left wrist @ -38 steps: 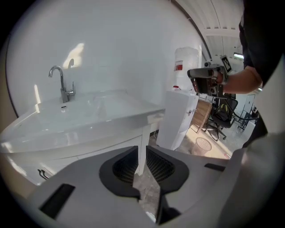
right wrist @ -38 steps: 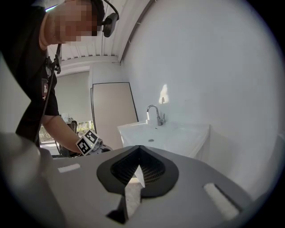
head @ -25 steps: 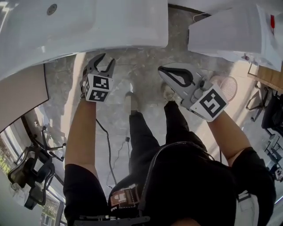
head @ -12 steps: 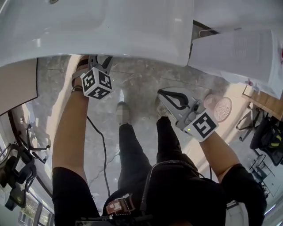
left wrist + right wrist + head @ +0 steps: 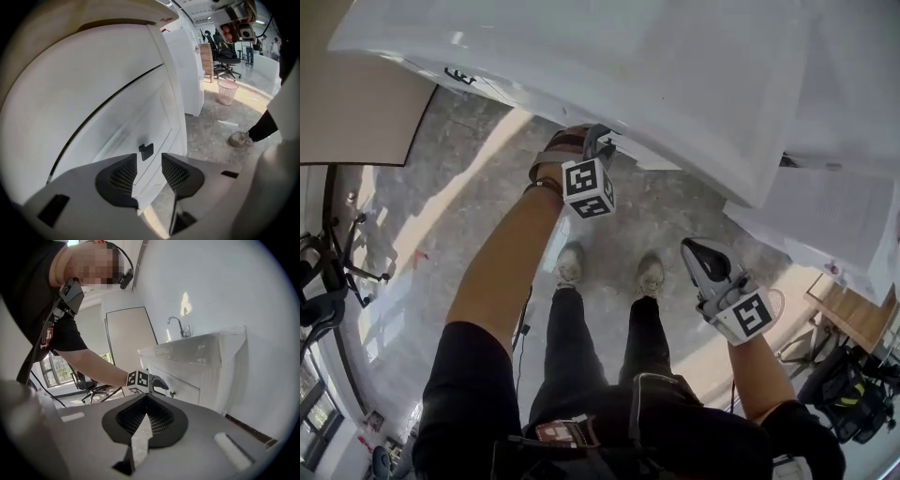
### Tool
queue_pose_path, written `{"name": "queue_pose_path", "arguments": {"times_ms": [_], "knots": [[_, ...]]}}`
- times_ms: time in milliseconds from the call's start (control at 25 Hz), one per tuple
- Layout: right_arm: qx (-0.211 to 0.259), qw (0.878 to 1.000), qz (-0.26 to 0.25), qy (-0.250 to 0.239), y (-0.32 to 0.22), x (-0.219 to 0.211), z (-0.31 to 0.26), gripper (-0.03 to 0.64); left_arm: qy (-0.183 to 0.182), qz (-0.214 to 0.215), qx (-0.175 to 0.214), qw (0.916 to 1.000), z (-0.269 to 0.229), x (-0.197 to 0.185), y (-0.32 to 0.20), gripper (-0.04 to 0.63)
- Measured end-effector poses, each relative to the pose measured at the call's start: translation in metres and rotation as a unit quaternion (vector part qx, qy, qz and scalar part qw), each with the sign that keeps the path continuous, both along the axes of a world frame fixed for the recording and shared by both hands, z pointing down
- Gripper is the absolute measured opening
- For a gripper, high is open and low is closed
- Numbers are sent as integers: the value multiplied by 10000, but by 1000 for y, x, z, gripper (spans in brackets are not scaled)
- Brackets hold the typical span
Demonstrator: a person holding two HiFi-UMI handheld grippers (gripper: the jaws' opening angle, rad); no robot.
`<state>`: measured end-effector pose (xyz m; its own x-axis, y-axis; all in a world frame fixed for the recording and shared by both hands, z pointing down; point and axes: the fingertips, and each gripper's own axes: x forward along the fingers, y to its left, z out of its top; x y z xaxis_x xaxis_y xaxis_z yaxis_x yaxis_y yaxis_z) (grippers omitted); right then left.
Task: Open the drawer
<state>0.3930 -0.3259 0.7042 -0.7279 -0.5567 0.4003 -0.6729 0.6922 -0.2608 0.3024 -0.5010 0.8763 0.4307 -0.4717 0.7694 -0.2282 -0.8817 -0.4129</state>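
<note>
Two grippers in play, but only the left gripper [image 5: 149,160] was near anything. It sat tucked in under the front edge of the white counter [image 5: 675,75], jaws apart, aimed square at the drawer [image 5: 136,129] in the cabinet face below. The drawer looked shut, flush with the cabinet front. Its little black knob [image 5: 146,151] sat in the gap just past the jaw tips, not pinched as far as I could see. Off to the right a pink wastebasket [image 5: 227,91] stood on the grey floor. The right gripper [image 5: 697,257] hung low out in front of the counter toward its right end, well apart from the drawer, jaws pressed together on nothing.
</note>
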Motion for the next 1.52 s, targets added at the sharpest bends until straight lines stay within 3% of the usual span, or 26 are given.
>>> {"name": "queue_pose_path", "arguments": {"times_ms": [320,600,1120,1240,1520], "knots": [[-78,9998,-168,81,8,-17,17,-2,99,218,96,9997,4,5,2,146],[-150,9998,-151,39,14,-16,30,-2,-40,303,246,9992,13,11,-6,146],[-201,9997,-144,42,13,-9,35,-2,-185,420,-44,9989,20,16,-14,145],[-181,9997,-147,22,11,-10,34,-2,-145,323,-174,9992,16,14,-20,69],[-152,9998,-112,12,6,-8,30,-2,-239,377,-150,9989,18,14,-19,60]]}}
